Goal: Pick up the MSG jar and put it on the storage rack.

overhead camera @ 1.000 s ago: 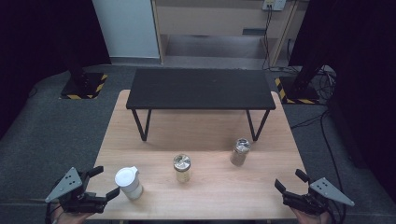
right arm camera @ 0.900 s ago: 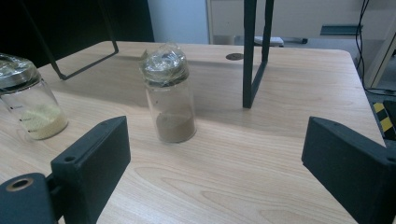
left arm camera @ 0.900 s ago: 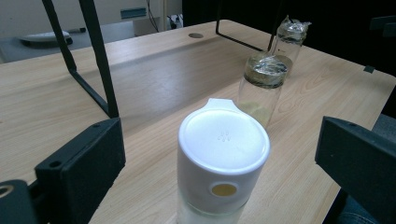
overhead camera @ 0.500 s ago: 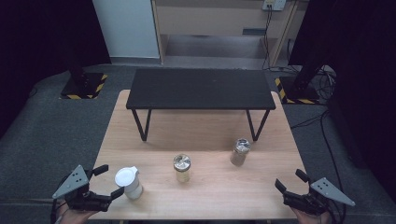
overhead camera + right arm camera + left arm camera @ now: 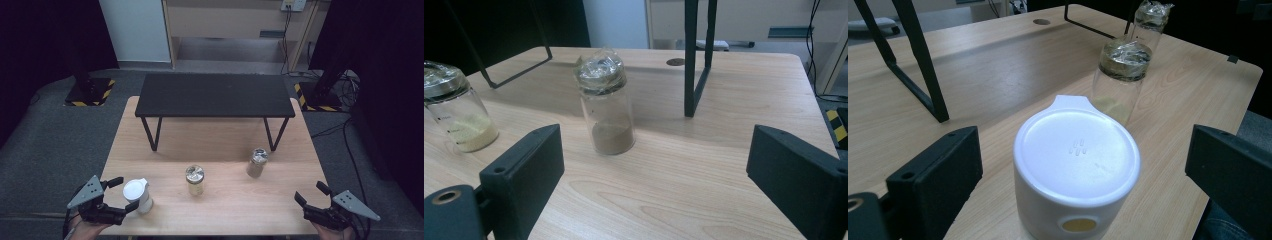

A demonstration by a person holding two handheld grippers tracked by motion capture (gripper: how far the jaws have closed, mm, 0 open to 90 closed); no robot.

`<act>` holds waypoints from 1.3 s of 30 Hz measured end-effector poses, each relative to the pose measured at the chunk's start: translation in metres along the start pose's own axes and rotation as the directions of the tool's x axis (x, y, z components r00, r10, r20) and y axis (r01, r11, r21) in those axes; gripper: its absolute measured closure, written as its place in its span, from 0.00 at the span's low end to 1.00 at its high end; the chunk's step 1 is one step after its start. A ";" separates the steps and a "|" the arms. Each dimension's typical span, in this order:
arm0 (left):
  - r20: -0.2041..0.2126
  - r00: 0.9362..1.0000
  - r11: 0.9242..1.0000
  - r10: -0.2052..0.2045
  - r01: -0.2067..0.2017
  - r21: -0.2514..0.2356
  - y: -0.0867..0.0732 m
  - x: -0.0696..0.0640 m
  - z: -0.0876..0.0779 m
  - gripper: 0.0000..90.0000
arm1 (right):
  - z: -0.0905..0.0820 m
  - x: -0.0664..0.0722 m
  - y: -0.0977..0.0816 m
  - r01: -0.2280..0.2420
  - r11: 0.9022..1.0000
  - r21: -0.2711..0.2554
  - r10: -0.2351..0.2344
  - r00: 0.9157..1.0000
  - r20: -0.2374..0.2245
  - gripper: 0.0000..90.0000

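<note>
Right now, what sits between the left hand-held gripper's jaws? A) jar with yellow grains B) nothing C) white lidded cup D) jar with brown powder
C: the white cup stands between the open jaws of the left hand-held gripper, not yet pinched; both jars stand farther off.

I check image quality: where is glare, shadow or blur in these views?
High view: dark room edges, black bench shadows the wooden table. Left gripper view: soft glare on the white container lid, far jar blurred. Right gripper view: sharp brown-powder jar, near jaws soft.
</note>
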State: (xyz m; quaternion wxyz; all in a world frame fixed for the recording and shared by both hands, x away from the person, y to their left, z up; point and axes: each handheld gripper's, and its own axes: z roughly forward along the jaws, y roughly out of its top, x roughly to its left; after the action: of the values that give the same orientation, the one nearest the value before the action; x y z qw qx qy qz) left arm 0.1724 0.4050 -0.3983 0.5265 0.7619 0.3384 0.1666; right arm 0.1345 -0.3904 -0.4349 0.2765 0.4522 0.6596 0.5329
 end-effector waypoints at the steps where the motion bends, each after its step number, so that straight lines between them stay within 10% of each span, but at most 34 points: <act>1: 0.001 1.000 1.000 0.000 0.000 0.001 0.000 0.000 0.001 0.01 | 0.000 0.000 0.000 0.000 1.000 0.000 0.000 1.000 0.000 0.10; 17: 0.014 1.000 1.000 0.008 -0.009 0.013 -0.007 0.004 0.020 0.04 | -0.001 -0.001 0.000 -0.009 1.000 -0.003 0.009 1.000 -0.002 0.10; 29: 0.002 0.999 0.997 0.051 -0.051 -0.064 -0.024 0.005 0.025 0.32 | -0.001 -0.001 0.000 -0.011 1.000 -0.002 0.011 1.000 -0.004 0.10; 39: -0.013 0.999 0.994 0.041 -0.042 -0.104 -0.032 0.004 0.028 0.33 | -0.001 -0.001 -0.001 -0.012 1.000 -0.003 0.012 1.000 -0.005 0.10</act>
State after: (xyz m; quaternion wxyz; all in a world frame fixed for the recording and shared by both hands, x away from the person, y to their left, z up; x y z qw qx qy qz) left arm 0.1815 0.3956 -0.4385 0.5601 0.7395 0.3160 0.1990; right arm 0.1344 -0.3917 -0.4354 0.2723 0.4542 0.6569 0.5367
